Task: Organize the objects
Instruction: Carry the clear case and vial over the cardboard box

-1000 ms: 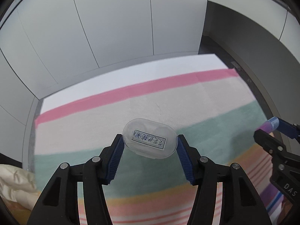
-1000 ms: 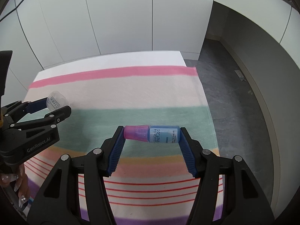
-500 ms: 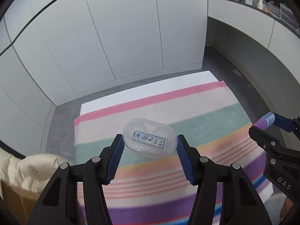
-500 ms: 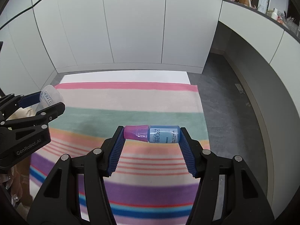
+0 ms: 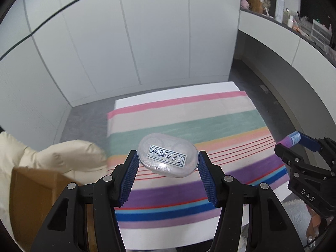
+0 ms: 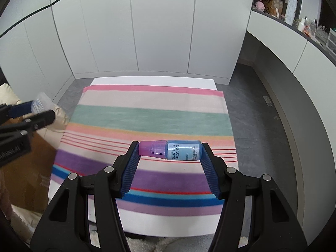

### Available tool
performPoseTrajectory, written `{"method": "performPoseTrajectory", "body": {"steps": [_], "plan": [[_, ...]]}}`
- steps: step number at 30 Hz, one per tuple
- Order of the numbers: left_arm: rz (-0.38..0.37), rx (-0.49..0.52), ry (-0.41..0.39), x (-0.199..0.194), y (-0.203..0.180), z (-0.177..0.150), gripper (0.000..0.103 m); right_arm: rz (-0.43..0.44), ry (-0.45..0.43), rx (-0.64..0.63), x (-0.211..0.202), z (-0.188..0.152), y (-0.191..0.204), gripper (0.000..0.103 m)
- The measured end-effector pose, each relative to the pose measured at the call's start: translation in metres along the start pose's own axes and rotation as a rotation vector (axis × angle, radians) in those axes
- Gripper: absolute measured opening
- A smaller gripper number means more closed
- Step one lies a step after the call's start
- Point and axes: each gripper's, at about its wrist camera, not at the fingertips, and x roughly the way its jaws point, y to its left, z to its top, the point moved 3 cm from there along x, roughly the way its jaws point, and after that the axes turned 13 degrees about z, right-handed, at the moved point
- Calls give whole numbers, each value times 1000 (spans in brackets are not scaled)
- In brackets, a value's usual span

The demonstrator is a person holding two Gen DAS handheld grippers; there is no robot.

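Note:
My left gripper (image 5: 168,157) is shut on a clear oval plastic case (image 5: 168,154) with a printed label, held high above the striped cloth (image 5: 189,130). My right gripper (image 6: 170,149) is shut on a small blue bottle with a pink cap (image 6: 170,149), held sideways above the cloth (image 6: 151,117). The right gripper also shows at the right edge of the left wrist view (image 5: 298,142), and the left gripper at the left edge of the right wrist view (image 6: 35,111).
The striped cloth covers a white table (image 6: 151,80) in front of white cabinet doors (image 6: 159,27). A brown cardboard box (image 5: 31,201) and a cream padded fabric (image 5: 69,157) sit to the left of the table. A cluttered shelf (image 6: 294,4) runs at the right.
Both grippers have risen and pulled back from the table while keeping their objects. The whole cloth, the box and the cream fabric have come into view.

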Motion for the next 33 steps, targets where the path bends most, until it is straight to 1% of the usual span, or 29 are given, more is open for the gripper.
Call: {"method": "performPoseTrajectory", "body": {"steps": [6,9,17,26,29,30,33], "plan": [[44,-84,7,-18,55,-23,58,30,-5,-48,-7,-2,40,60],[75,-124,15,-19,84,-36,58,57,-9,-77,-14,-2,69,60],[174,-235,33,-25,167,-72,58,138,-9,-184,-12,-3,153,60],[284,-366,75,-34,260,-124,58,244,19,-336,-2,-14,270,60],[342,-385,85,-38,288,-143,58,282,28,-385,0,-20,313,60],[358,-392,94,-38,297,-150,59,293,31,-398,1,-21,324,60],[373,-429,133,-37,323,-171,59,338,41,-442,1,-28,368,60]]}}
